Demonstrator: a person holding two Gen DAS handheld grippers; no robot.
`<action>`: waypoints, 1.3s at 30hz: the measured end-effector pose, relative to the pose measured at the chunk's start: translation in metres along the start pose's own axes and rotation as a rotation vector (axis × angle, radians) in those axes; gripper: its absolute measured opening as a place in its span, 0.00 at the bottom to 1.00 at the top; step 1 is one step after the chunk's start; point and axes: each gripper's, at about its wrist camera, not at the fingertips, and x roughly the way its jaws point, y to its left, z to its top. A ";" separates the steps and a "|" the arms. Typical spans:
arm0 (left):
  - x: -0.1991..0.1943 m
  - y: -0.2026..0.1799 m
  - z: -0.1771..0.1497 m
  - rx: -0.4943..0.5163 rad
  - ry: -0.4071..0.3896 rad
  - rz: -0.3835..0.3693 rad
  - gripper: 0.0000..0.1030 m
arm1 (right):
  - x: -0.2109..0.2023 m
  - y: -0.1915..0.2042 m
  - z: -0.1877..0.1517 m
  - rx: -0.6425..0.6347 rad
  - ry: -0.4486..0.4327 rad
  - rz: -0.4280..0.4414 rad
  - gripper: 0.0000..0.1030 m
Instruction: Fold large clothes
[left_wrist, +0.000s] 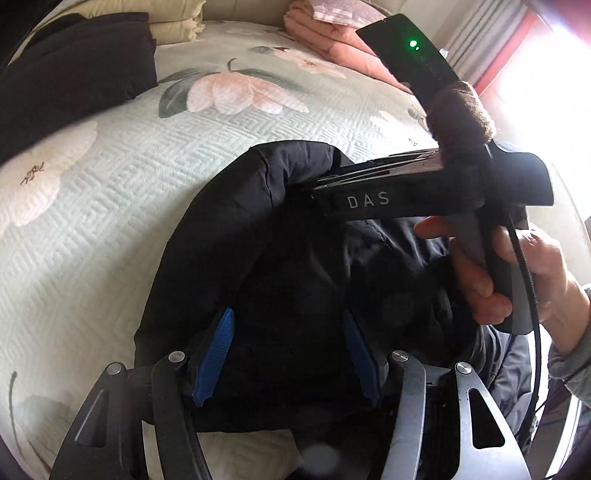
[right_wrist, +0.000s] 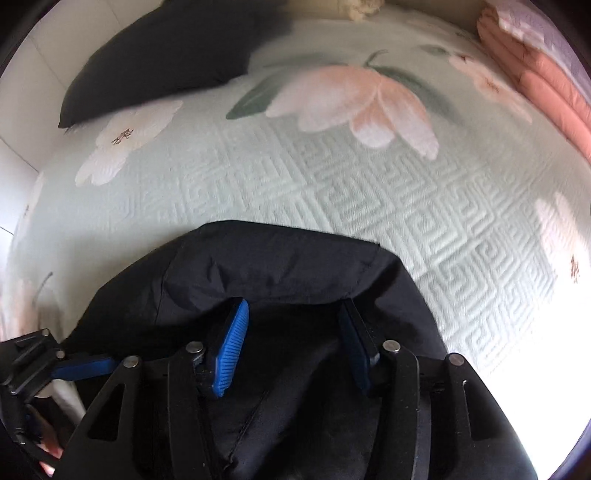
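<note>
Black, padded nylon is what you are handling: the jacket (left_wrist: 258, 236) is lying bunched on the bed (left_wrist: 110, 206), directly under both tools. Its shell is looking smooth and slightly glossy, so expect it to be slipping between the ribbed blue pads (right_wrist: 231, 350). The filling is likely making it bulky yet light, and soft enough to be springing back out of a fold.

Your left tool (left_wrist: 290, 354) is standing open above the dark cloth, gripping nothing. Your right tool (right_wrist: 291, 347) is also standing parted over the jacket's rounded upper edge (right_wrist: 277, 251); whether its pads are touching cloth cannot be told.

You are best taking hold at a stitched seam or the thick rolled edge, where the layers are giving the pads something to bite. The bed's quilted cover is offering some friction underneath. A folded black garment (left_wrist: 74, 74) is lying well apart, toward the bed's head.
</note>
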 end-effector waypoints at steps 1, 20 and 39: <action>-0.001 0.000 -0.001 0.002 0.000 -0.003 0.61 | -0.003 -0.001 0.001 -0.002 0.002 0.004 0.52; -0.041 0.056 0.052 -0.051 0.005 -0.156 0.61 | -0.076 -0.119 -0.112 0.155 0.073 0.302 0.63; -0.014 0.043 0.036 -0.095 -0.034 -0.223 0.16 | -0.059 -0.101 -0.115 0.144 -0.024 0.496 0.19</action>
